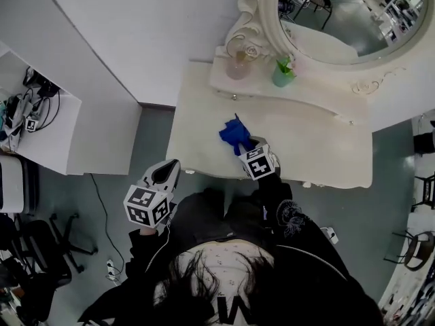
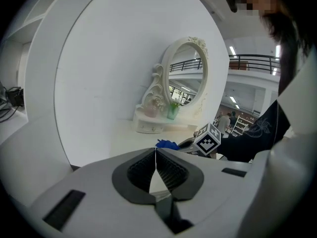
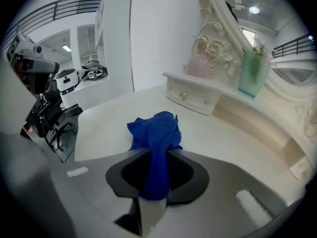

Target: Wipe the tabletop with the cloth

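Cloth [image 3: 153,130], blue, bunched into soft upright folds. Was pinched at its near end between the jaws of the right gripper [image 3: 159,155], a grip shown plainly in the right gripper view alone; appeared in the head view only as a crumpled blue heap just ahead of that gripper. Lay on the near middle of the tabletop [image 1: 306,141], touching it.

Left gripper [image 2: 155,152]: jaws pressed together on nothing, read from the left gripper view; hung off the table's near left corner, over grey floor [image 1: 153,138], per the head view.

Tabletop cream, smooth, matte. Further back, a raised shelf [image 3: 193,90] with a small knobbed drawer; carried a pink vessel [image 3: 200,66] and a green vase [image 3: 253,73] with a sprig. Behind these, an oval mirror [image 1: 340,19] in a carved cream frame, against a white wall [image 1: 149,26].

Far left in the head view: a white side shelf [image 1: 47,134] with cables, a black office chair [image 1: 41,250] below.
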`<action>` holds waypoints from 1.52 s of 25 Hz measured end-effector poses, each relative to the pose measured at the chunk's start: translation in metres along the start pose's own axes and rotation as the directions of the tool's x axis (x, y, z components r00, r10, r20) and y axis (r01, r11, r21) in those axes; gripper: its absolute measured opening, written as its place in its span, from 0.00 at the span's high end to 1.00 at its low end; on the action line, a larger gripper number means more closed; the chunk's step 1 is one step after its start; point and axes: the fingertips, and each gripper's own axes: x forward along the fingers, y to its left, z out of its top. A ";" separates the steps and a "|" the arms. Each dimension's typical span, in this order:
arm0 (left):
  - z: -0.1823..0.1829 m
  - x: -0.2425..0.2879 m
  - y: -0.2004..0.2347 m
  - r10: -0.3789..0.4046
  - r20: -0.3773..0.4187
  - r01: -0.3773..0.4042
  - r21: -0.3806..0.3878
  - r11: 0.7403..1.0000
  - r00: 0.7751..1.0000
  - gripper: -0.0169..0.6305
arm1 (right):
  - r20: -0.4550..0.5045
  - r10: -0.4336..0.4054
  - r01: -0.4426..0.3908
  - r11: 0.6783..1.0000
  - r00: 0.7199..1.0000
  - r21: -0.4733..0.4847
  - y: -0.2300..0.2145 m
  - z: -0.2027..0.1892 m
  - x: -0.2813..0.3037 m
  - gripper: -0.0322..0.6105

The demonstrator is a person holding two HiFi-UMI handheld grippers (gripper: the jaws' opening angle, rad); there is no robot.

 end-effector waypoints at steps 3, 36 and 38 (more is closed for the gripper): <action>0.004 0.020 -0.021 -0.034 -0.009 0.034 0.017 0.999 0.999 0.97 | -0.006 -0.039 0.039 0.999 0.999 0.034 -0.030 -0.020 -0.016 0.81; 0.009 0.232 -0.333 -0.266 -0.105 0.277 0.111 0.955 0.958 0.97 | -0.147 -0.401 0.427 0.837 0.904 0.342 -0.397 -0.311 -0.256 0.81; 0.012 0.235 -0.334 -0.254 -0.101 0.265 0.116 0.957 0.962 0.97 | -0.161 -0.425 0.454 0.808 0.891 0.375 -0.413 -0.327 -0.268 0.81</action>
